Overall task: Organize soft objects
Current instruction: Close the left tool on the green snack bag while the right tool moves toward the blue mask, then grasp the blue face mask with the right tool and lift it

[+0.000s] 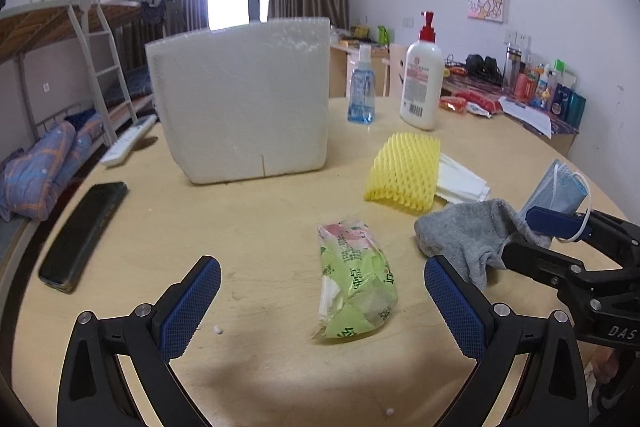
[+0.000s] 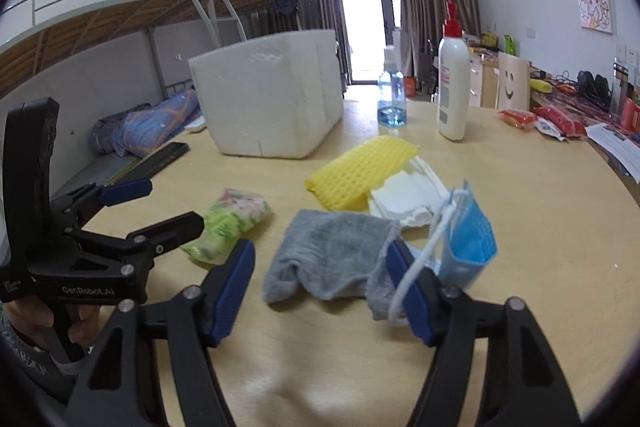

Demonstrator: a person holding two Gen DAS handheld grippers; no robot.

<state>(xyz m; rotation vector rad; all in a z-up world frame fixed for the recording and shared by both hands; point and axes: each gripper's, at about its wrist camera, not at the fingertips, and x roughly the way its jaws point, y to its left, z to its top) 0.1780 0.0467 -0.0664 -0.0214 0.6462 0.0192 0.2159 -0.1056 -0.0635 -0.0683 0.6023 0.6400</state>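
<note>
A green and pink tissue pack (image 1: 356, 279) lies on the round wooden table (image 1: 256, 227) between the fingers of my left gripper (image 1: 322, 307), which is open and not touching it. A grey sock (image 2: 328, 251) lies flat between the blue pads of my right gripper (image 2: 322, 293), also open; only the right pad (image 2: 412, 295) meets the sock's edge. A blue face mask (image 2: 468, 231) leans on the outside of that finger, its ear loop draped over it. Behind them lie a yellow foam net (image 2: 360, 171) and folded white cloth (image 2: 408, 195).
A white foam box (image 1: 240, 99) stands at the back of the table. Right of it stand a blue spray bottle (image 1: 362, 91) and a lotion pump bottle (image 1: 422, 83). A black flat case (image 1: 84, 231) and a remote (image 1: 128, 139) lie at the left edge.
</note>
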